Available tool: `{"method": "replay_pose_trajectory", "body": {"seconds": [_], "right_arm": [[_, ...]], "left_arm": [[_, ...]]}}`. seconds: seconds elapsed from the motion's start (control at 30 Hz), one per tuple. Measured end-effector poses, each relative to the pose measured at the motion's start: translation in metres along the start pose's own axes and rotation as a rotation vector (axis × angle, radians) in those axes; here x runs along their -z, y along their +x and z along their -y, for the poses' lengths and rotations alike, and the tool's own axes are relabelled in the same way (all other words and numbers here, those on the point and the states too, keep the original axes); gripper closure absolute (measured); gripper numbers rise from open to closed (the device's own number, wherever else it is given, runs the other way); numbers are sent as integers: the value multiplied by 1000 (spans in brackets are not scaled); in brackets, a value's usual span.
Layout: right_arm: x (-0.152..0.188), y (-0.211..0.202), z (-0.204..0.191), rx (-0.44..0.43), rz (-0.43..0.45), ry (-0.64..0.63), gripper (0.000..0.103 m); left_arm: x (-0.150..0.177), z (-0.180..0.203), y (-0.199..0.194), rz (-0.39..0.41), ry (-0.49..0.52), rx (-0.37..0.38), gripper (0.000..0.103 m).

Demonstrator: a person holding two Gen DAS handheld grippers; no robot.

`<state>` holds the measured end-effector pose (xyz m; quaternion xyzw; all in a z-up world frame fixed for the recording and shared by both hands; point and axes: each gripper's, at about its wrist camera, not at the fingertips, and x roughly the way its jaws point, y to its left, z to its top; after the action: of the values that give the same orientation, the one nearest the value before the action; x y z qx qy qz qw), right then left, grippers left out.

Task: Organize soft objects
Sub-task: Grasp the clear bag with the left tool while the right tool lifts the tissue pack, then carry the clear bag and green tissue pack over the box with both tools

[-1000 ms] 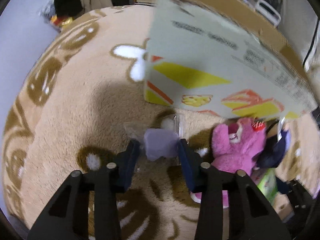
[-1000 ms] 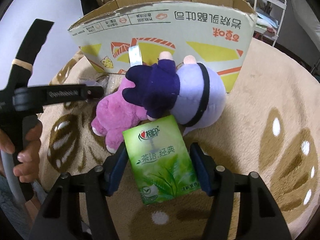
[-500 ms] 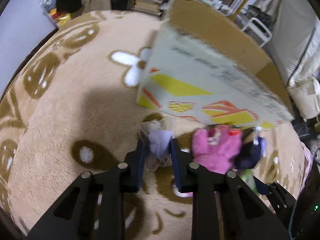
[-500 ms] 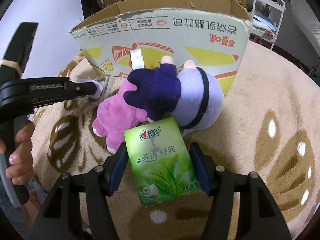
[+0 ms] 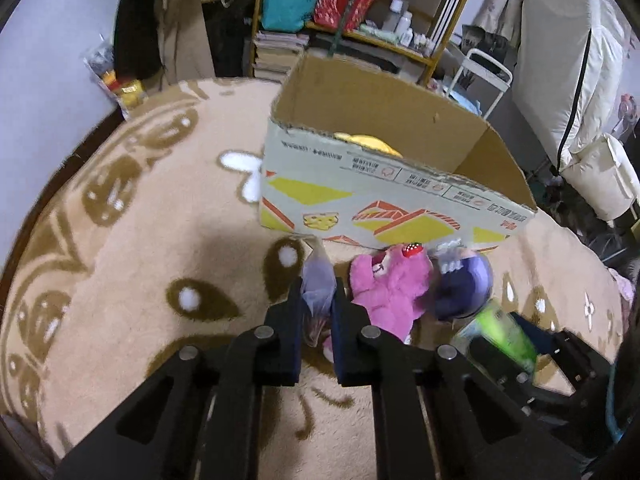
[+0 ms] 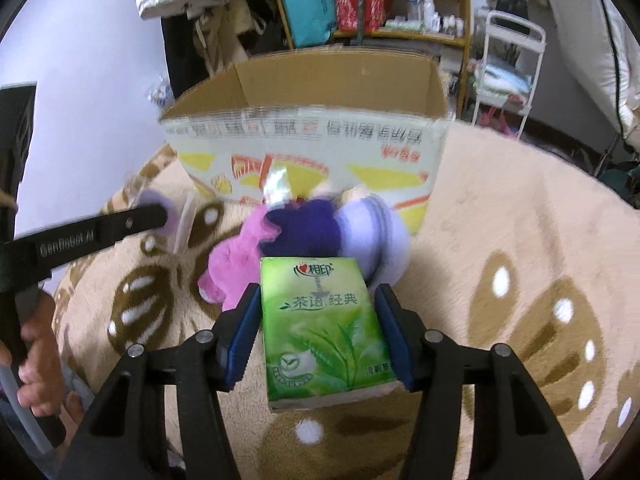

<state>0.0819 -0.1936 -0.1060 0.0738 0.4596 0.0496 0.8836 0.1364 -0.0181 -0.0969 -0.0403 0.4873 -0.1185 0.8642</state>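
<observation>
My left gripper (image 5: 316,300) is shut on a small lilac soft item in clear wrap (image 5: 318,280), held above the rug in front of the open cardboard box (image 5: 384,184). My right gripper (image 6: 316,308) is shut on a green tissue pack (image 6: 324,320), lifted above the rug. A pink plush (image 5: 390,286) and a purple plush (image 5: 466,284) lie on the rug against the box front; they also show in the right wrist view, the pink plush (image 6: 236,264) and the purple plush (image 6: 332,228). A yellow item (image 5: 368,142) sits inside the box.
The beige patterned rug (image 5: 140,240) spreads all around. Behind the box stand a wooden shelf (image 5: 384,8) with bags and bottles, stacked books (image 5: 276,52), a white rack (image 6: 508,64) and hanging clothes. The left gripper's finger (image 6: 100,232) crosses the right wrist view.
Both grippers have risen, so the box's open top now shows. The left gripper closed tighter on the lilac item and lifted it. The tissue pack rose with the right gripper.
</observation>
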Motion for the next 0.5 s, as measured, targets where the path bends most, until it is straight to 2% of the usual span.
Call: {"method": "replay_pose_trajectory", "body": {"seconds": [0.13, 0.5], "right_arm": [[-3, -18, 3, 2, 71, 12, 43], [-22, -66, 9, 32, 278, 10, 43]], "left_arm": [[3, 7, -28, 97, 32, -41, 92], [12, 27, -91, 373, 88, -70, 92]]}}
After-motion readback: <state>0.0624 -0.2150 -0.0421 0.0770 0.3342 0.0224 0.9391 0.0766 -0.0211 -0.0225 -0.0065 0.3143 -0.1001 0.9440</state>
